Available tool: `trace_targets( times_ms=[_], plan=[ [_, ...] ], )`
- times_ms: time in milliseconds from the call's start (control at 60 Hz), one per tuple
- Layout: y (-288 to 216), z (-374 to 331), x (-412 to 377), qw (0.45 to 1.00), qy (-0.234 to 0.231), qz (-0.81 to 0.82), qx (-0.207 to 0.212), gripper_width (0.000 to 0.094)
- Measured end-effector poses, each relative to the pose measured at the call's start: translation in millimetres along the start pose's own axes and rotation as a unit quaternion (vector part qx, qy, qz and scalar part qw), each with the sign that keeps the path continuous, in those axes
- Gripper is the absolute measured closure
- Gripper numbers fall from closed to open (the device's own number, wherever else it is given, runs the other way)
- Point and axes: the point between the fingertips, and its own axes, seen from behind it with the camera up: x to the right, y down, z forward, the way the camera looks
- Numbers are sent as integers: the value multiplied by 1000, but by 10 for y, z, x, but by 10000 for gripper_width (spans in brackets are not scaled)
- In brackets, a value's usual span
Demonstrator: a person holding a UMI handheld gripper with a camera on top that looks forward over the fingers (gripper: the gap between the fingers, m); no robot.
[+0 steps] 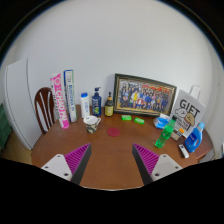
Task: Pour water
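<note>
Wooden surface (pixel 105 148) ahead, my tongs (pixel 110 160) spread and empty; the crowded bottles (pixel 97 102) (tightly packed) risk toppling if I reach carelessly.

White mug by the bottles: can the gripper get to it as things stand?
Probably yes. The gripper is open, and the wooden table between its fingers and the white mug looks bare; the bottles stand behind it.

Even, soft indoor light, no harsh shadows. Slight glare on the framed picture (pixel 144 96); strong fisheye bending around it.
</note>
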Motion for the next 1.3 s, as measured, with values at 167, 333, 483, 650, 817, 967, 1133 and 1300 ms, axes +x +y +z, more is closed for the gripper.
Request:
trace_targets(
  times_ms=[167,333,483,650,817,967,1133,1300],
  plan=[
    [208,131,485,999,34,23,-14,84],
    [492,396,1336,996,78,42,-16,83],
    [726,848,2193,993,104,49,-6,82],
    [696,1610,2944,991,111,69,32,82],
    [564,2417,3316,989,100,86,65,82],
    [546,2943,3430,988,100,90,74,146],
    [485,3073,3450,987,106,73,98,439],
    [479,3078,3465,986,122,55,96,554]
  ],
)
